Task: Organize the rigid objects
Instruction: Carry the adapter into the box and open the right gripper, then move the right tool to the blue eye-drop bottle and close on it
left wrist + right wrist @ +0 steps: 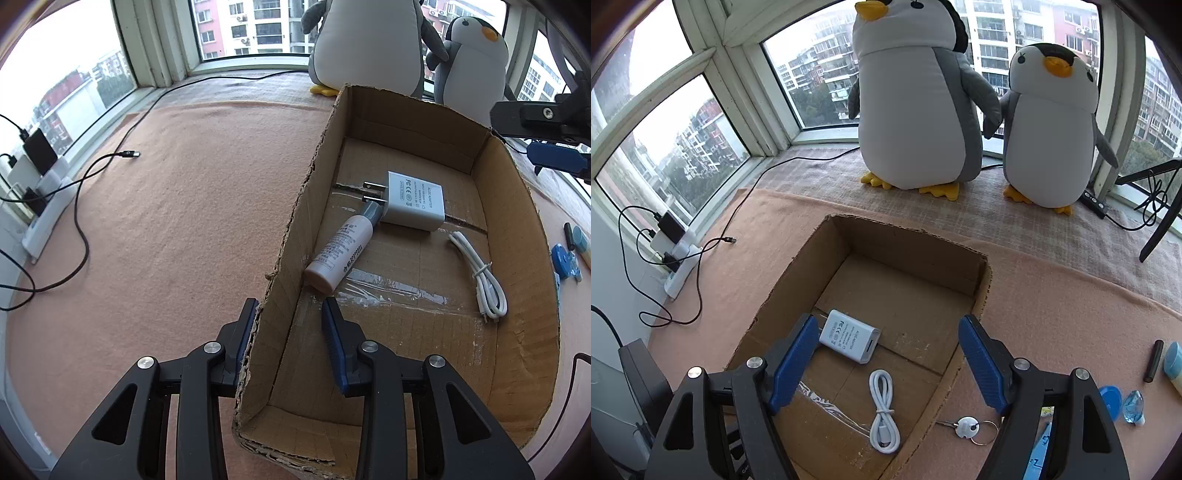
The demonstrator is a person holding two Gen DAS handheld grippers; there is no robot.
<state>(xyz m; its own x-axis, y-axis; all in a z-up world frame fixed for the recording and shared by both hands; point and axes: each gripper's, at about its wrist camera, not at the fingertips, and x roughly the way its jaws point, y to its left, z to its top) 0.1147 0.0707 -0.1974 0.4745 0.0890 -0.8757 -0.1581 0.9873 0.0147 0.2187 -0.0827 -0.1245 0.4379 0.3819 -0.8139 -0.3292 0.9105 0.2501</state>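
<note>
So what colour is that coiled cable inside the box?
White; the coiled cable shows best in the right wrist view.

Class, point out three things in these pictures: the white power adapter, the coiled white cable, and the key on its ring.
white power adapter [413, 201], left wrist view: on its labelled face.
coiled white cable [882, 413], right wrist view: on the bundled loops.
key on its ring [967, 425], right wrist view: on the key's head.

two plush penguins [916, 110] sitting at the window [812, 74] | black cable [79, 221] trailing across the pink blanket [166, 221] | power strip [681, 273] lying by the sill, chargers plugged in | black stand [1160, 206] leaning at right
</note>
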